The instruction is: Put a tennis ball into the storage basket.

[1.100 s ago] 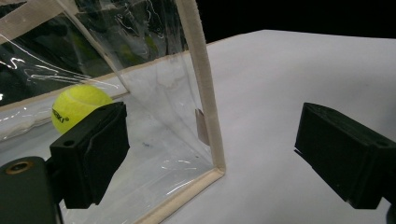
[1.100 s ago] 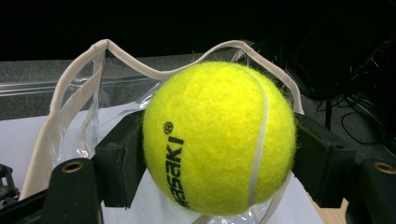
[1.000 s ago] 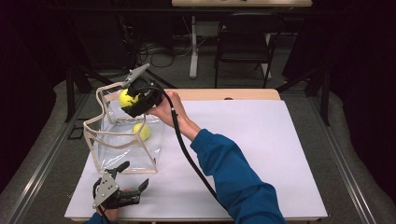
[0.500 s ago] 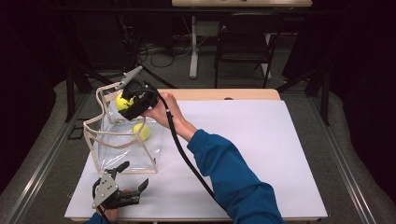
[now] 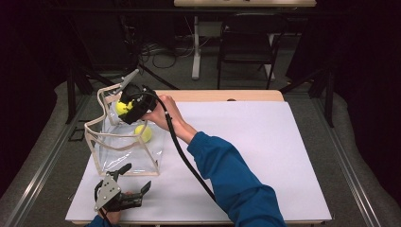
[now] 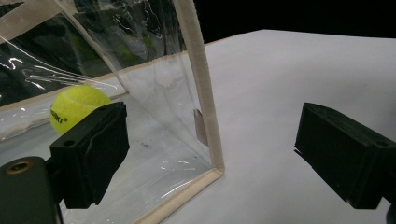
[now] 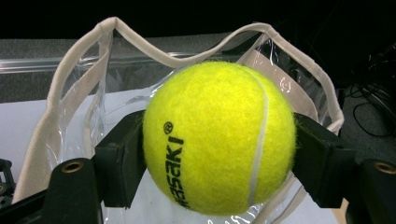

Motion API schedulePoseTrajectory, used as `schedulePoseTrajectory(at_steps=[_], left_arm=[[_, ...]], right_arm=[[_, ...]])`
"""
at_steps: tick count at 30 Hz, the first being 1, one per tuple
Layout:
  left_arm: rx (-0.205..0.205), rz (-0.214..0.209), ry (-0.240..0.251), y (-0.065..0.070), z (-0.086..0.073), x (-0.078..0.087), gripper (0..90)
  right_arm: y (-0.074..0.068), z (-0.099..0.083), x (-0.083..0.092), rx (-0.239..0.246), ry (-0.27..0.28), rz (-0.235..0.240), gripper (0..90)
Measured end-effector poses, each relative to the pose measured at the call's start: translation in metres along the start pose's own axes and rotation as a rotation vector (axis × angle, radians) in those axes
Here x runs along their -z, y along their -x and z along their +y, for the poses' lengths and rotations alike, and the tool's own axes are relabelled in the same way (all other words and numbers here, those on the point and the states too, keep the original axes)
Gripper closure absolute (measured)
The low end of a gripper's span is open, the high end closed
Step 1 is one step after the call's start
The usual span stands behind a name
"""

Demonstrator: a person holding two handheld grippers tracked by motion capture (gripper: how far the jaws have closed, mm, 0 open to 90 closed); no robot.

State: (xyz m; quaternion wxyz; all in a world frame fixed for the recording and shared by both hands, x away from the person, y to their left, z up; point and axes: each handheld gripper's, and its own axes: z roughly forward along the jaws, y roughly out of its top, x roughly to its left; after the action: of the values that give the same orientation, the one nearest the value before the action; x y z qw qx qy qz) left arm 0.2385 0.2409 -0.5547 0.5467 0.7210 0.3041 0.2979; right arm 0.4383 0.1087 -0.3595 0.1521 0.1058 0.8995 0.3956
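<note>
right claw (image 7: 219, 140): pinching a yellow tennis ball (image 7: 219, 137), one pad on each side, black lettering on the felt facing the camera
held ball position: above the open mouth of the clear bag (image 5: 125, 142), at its far end; in the high view the ball (image 5: 123, 108) sits just under the right claw (image 5: 126, 105)
clear bag: transparent plastic with cream fabric edging, standing upright on the white worktop (image 5: 246, 156) near its left edge, rim wavy and open
second ball (image 5: 143, 133): already inside the bag, resting on its floor; seen through the wall from the left gripper view (image 6: 77, 105)
left claw (image 5: 135, 179): jaws spread wide, nothing between the pads, held low over the worktop just in front of the bag's near corner
bag corner (image 6: 210, 154): in the left gripper view the cream edge strip stands between the two jaws, farther off, not touched
right arm: blue sleeve (image 5: 236, 179) reaches across the worktop, black cable trailing beside it
</note>
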Motion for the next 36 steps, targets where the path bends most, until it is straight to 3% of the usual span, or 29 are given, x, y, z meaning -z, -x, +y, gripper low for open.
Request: schedulePoseTrajectory(at_steps=[36], left_arm=[[-0.006, -0.002, 0.007, 0.0002, 0.0004, 0.0011, 9.6]], right_arm=[[0.0018, 0.0036, -0.0099, -0.003, -0.054, -0.002, 25.9]])
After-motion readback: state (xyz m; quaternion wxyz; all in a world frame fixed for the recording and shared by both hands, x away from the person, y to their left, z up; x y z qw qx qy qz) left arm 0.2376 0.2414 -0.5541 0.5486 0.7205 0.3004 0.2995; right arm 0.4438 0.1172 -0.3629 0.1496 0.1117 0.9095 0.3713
